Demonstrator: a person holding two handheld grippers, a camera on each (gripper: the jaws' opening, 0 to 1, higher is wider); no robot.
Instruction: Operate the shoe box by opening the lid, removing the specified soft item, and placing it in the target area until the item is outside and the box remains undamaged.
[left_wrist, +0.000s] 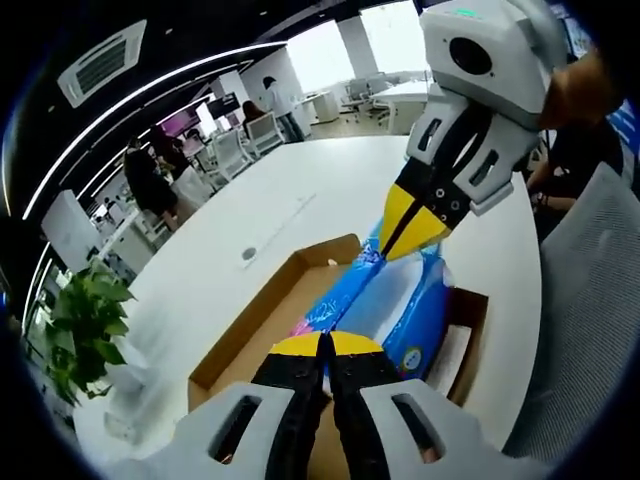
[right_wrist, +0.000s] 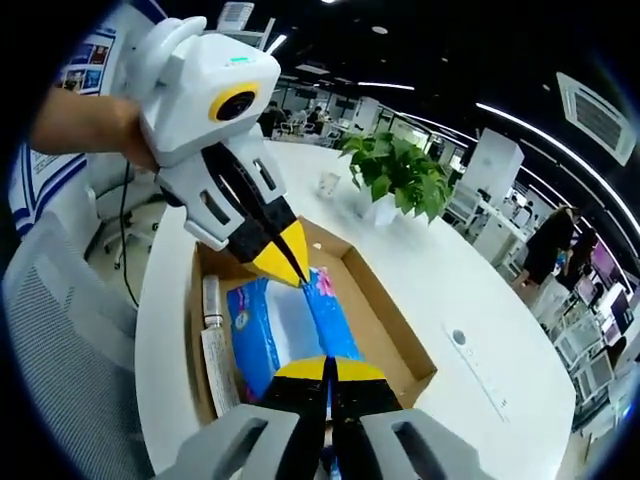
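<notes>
An open cardboard shoe box (left_wrist: 238, 335) (right_wrist: 388, 305) lies on the white table. A blue soft tissue pack (left_wrist: 405, 315) (right_wrist: 272, 335) rests in it, lengthwise between the two grippers. My left gripper (left_wrist: 325, 345) (right_wrist: 292, 266) has its yellow tips pressed together on one end of the pack. My right gripper (right_wrist: 328, 368) (left_wrist: 398, 243) is shut on the opposite end, where the wrapper looks pulled up. A hand (right_wrist: 85, 120) holds the left gripper.
A white tube and a flat white item (right_wrist: 212, 350) lie in the box beside the pack. A potted plant (right_wrist: 395, 175) (left_wrist: 85, 320) and a small cup (right_wrist: 328, 183) stand on the table (left_wrist: 300, 190). A grey chair (left_wrist: 590, 330) stands close by. People stand in the office behind.
</notes>
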